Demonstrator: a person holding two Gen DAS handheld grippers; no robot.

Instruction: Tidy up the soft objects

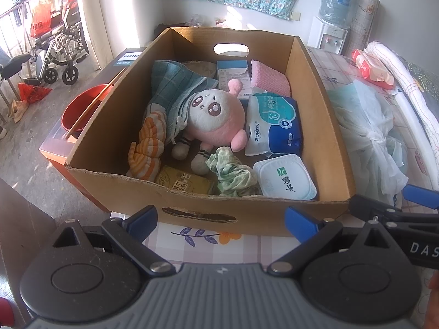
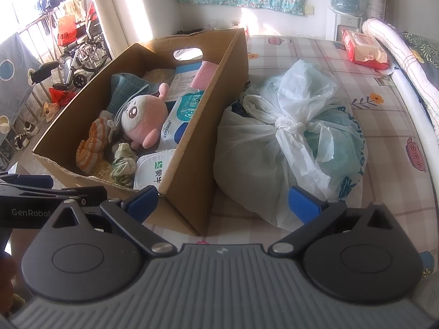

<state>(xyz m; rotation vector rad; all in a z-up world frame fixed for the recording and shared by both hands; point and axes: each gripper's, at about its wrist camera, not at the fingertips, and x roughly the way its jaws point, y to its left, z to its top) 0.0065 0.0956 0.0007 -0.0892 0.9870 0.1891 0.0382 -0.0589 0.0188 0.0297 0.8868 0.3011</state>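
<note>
A cardboard box (image 1: 192, 205) (image 2: 186, 192) stands on the checked tabletop. Inside lie a pink and white plush doll (image 1: 216, 118) (image 2: 142, 115), a teal checked cloth (image 1: 175, 85), an orange striped cloth (image 1: 149, 142) (image 2: 92, 145), a crumpled green cloth (image 1: 230, 176) (image 2: 123, 164), a pink sponge-like cloth (image 1: 269, 78), a blue wipes pack (image 1: 274, 126) and a white lidded tub (image 1: 285, 178). My left gripper (image 1: 222, 220) is open, just in front of the box's near wall. My right gripper (image 2: 223, 201) is open at the box's near right corner, beside a knotted plastic bag (image 2: 288, 142) (image 1: 370, 137).
A red tissue pack (image 2: 365, 48) (image 1: 373, 68) and a rolled white blanket (image 2: 406, 65) lie at the back right. A water dispenser (image 1: 332, 16) stands by the wall. A red basin (image 1: 82, 107) and a wheelchair (image 1: 57, 49) are to the left, off the table.
</note>
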